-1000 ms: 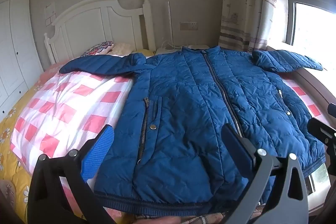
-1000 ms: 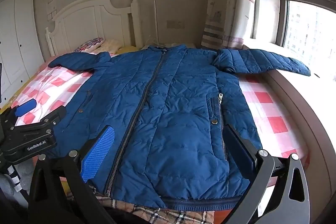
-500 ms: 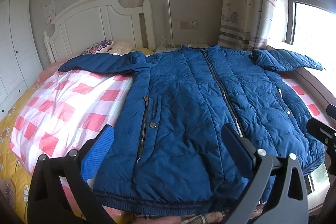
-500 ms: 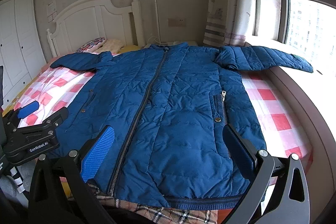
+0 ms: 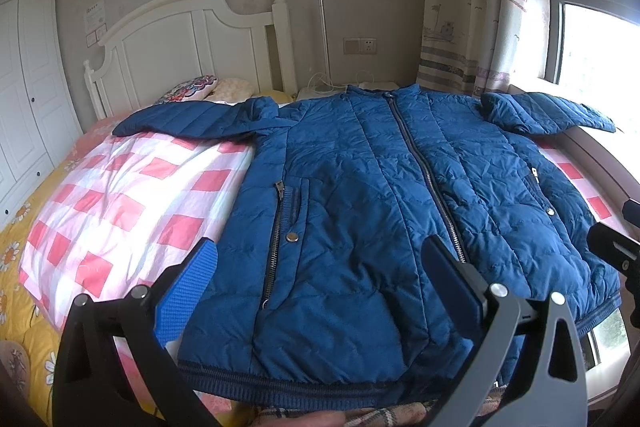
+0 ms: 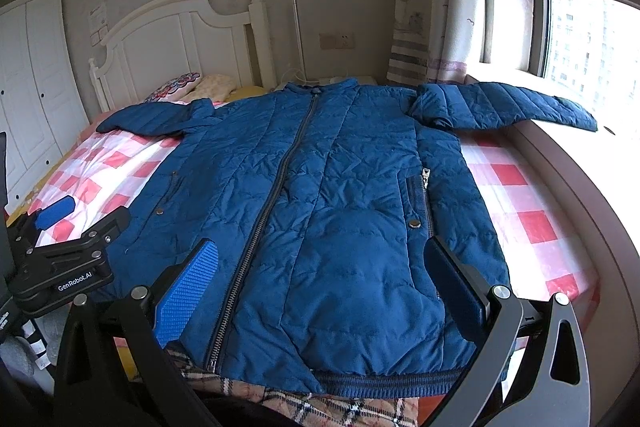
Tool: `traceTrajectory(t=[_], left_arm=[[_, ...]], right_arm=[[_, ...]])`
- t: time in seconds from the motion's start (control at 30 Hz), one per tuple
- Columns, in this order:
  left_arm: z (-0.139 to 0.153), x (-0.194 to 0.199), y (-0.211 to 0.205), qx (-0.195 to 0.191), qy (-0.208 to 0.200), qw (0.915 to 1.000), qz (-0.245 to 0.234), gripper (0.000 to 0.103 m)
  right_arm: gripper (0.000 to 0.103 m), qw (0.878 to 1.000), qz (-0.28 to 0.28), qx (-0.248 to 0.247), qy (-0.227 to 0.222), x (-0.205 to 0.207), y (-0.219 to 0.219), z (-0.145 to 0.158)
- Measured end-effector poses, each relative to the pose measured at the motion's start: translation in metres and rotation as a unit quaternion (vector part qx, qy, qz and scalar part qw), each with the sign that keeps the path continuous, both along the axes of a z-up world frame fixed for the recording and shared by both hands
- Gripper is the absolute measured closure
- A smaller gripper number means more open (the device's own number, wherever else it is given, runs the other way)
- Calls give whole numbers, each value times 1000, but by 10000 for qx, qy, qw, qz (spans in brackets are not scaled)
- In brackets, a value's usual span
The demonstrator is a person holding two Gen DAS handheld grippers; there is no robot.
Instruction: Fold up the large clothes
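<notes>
A large blue quilted jacket (image 5: pixel 380 195) lies flat and zipped on the bed, front up, collar toward the headboard, both sleeves spread sideways; it also shows in the right wrist view (image 6: pixel 332 195). Its right sleeve (image 6: pixel 504 105) reaches onto the window ledge. My left gripper (image 5: pixel 320 279) is open and empty, hovering above the hem on the jacket's left half. My right gripper (image 6: pixel 324 279) is open and empty above the hem on the right half. The left gripper also appears at the left edge of the right wrist view (image 6: pixel 64 251).
The bed has a pink and white checked sheet (image 5: pixel 120 195) and a white headboard (image 5: pixel 188 43). Pillows (image 5: pixel 192 93) lie at the head. A window ledge (image 6: pixel 580 163) runs along the right. White wardrobes (image 5: pixel 24 75) stand at left. A plaid blanket (image 6: pixel 320 403) lies at the foot.
Both grippers have moved slightly back and up from the jacket, so the hem sits a little higher in each view. The jacket has not moved. Both stay open.
</notes>
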State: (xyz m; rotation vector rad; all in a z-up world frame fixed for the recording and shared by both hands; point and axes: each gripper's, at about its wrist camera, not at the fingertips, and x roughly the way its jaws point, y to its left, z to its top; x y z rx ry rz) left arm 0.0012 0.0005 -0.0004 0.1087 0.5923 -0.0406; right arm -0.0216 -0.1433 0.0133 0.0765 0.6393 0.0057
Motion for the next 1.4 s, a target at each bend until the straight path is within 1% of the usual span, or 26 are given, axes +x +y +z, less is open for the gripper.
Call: traceTrajectory(t=[1.0, 1.03, 1.13, 1.23, 1.27, 1.4], left_arm=[[0, 0, 0, 30, -17, 10000, -2, 2], [-8, -3, 3, 40, -32, 10000, -2, 2], [-11, -7, 2, 46, -55, 10000, -12, 2], [-9, -6, 1, 45, -47, 10000, -21, 2], [-3, -5, -1, 47, -42, 10000, -28, 2], [-5, 2, -1, 61, 19, 10000, -25, 2]], right_arm=[[4, 10000, -35, 79, -14, -2, -3, -1], [4, 10000, -41, 86, -25, -2, -3, 0], [4, 9999, -60, 107, -46, -2, -4, 0], [4, 9999, -75, 127, -36, 0, -5, -2], [4, 9999, -88, 127, -29, 1, -4, -3], [4, 9998, -94, 146, 17, 7, -8, -4]])
